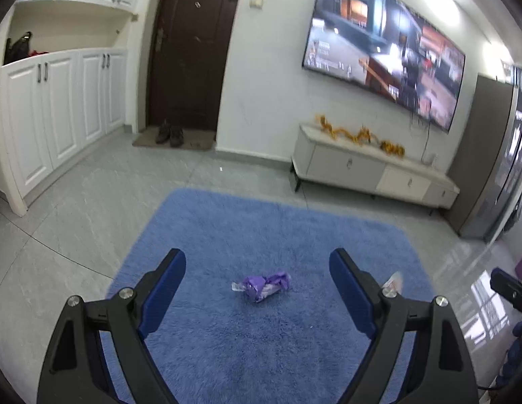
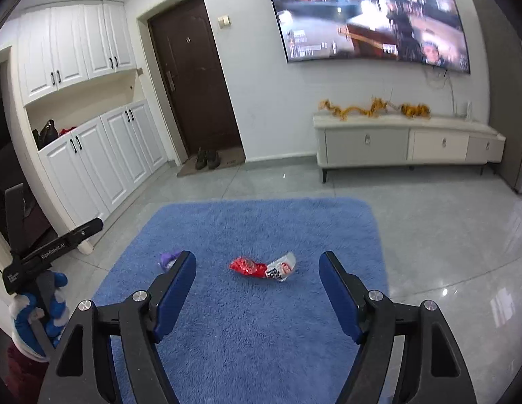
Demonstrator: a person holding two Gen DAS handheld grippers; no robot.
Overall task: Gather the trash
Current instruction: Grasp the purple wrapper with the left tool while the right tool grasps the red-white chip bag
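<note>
A crumpled purple wrapper (image 1: 262, 285) lies on the blue rug (image 1: 227, 346). My left gripper (image 1: 257, 262) is open above the rug, the wrapper just ahead between its fingers. A red and white wrapper (image 2: 264, 267) lies on the rug (image 2: 247, 336) in the right wrist view. My right gripper (image 2: 257, 262) is open and empty, that wrapper ahead between its fingers. The purple wrapper (image 2: 169, 258) peeks out behind the right gripper's left finger. The red and white wrapper's end (image 1: 393, 281) shows behind the left gripper's right finger.
A white TV cabinet (image 2: 405, 141) with yellow garland stands under a wall TV (image 2: 365, 13). White cupboards (image 1: 59, 114) line the left wall. A dark door (image 1: 193, 47) has shoes (image 1: 169, 132) on a mat. Grey tile floor (image 2: 446, 235) surrounds the rug.
</note>
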